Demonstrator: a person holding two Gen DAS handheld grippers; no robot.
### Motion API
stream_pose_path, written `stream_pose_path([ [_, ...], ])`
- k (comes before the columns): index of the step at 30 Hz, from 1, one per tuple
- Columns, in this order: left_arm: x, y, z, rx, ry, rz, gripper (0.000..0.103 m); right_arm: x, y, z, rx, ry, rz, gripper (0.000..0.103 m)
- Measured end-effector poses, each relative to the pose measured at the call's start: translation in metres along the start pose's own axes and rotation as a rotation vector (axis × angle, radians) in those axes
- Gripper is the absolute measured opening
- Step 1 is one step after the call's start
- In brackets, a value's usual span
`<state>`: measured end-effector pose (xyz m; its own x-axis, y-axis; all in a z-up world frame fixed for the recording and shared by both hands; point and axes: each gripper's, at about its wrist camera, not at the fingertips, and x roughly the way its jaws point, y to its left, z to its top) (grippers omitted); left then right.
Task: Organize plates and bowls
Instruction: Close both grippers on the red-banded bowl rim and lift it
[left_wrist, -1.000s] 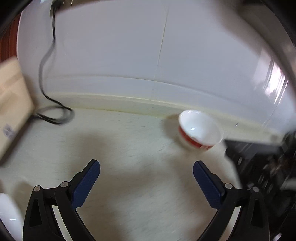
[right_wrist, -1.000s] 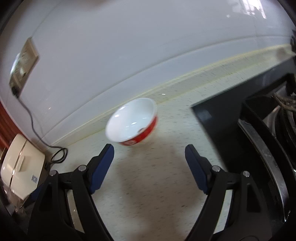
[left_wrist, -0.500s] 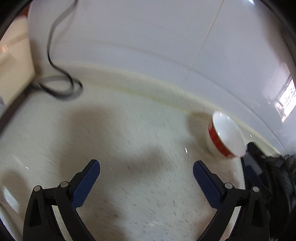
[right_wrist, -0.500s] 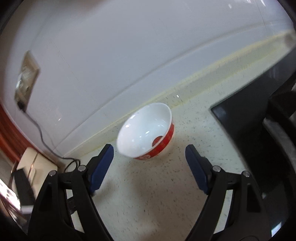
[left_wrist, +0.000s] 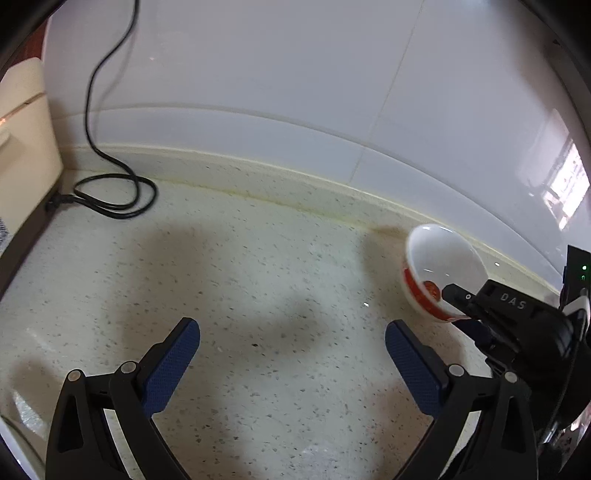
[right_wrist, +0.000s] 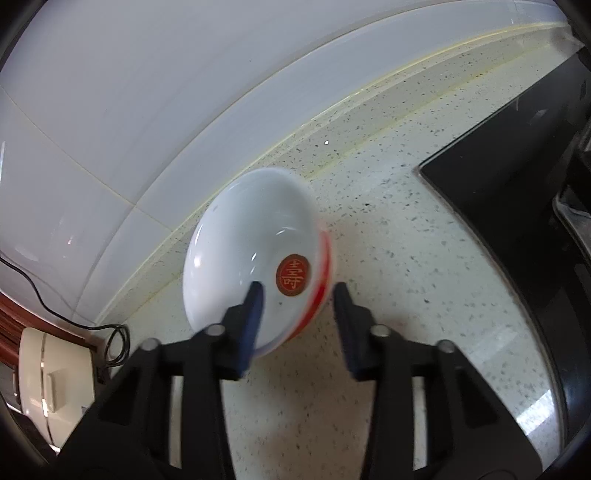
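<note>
Right tongs (right_wrist: 297, 295), jaws just closed in from wide, straddle the near rim of the red-and-white bowl (right_wrist: 251, 236) on the speckled counter (right_wrist: 406, 258) by the wall; grip seemingly forming, lift next. Left tongs (left_wrist: 291, 343) hang wide, empty.

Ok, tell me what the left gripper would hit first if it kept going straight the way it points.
Most likely just the bare speckled counter. Nothing lies between the left gripper fingers or ahead of them. The bowl sits off to the right of that line, though depth is hard to judge.
</note>
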<state>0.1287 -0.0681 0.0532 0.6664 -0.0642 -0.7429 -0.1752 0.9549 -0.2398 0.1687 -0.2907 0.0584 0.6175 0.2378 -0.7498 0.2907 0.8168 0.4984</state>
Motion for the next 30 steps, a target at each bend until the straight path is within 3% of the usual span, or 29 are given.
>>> stream_pose_path([
  [5, 0.002, -0.003, -0.001, 0.021, 0.004, -0.08, 0.102, -0.015, 0.006, -0.002, -0.09, 0.014, -0.029, 0.016],
  [9, 0.004, -0.002, 0.0, 0.014, 0.007, -0.124, 0.102, -0.024, -0.004, -0.009, -0.122, 0.076, 0.015, 0.016],
  [13, 0.021, -0.01, -0.004, 0.029, 0.075, -0.172, 0.102, -0.025, -0.006, -0.015, -0.138, 0.093, 0.024, 0.016],
  [17, 0.036, -0.003, -0.005, -0.015, 0.097, -0.208, 0.102, -0.021, -0.012, -0.02, -0.108, 0.144, 0.058, 0.024],
  [23, 0.037, -0.002, -0.002, -0.007, 0.081, -0.187, 0.101, -0.01, -0.005, -0.028, -0.164, 0.143, 0.045, 0.026],
  [25, 0.04, -0.003, -0.003, -0.012, 0.104, -0.195, 0.093, -0.014, 0.0, -0.034, -0.205, 0.149, 0.029, 0.024],
  [27, 0.045, -0.002, -0.005, -0.008, 0.135, -0.192, 0.071, -0.016, 0.002, -0.04, -0.228, 0.175, 0.04, 0.023],
  [30, 0.049, -0.006, -0.008, 0.013, 0.189, -0.187, 0.059, -0.024, 0.0, -0.046, -0.223, 0.205, 0.097, 0.02],
])
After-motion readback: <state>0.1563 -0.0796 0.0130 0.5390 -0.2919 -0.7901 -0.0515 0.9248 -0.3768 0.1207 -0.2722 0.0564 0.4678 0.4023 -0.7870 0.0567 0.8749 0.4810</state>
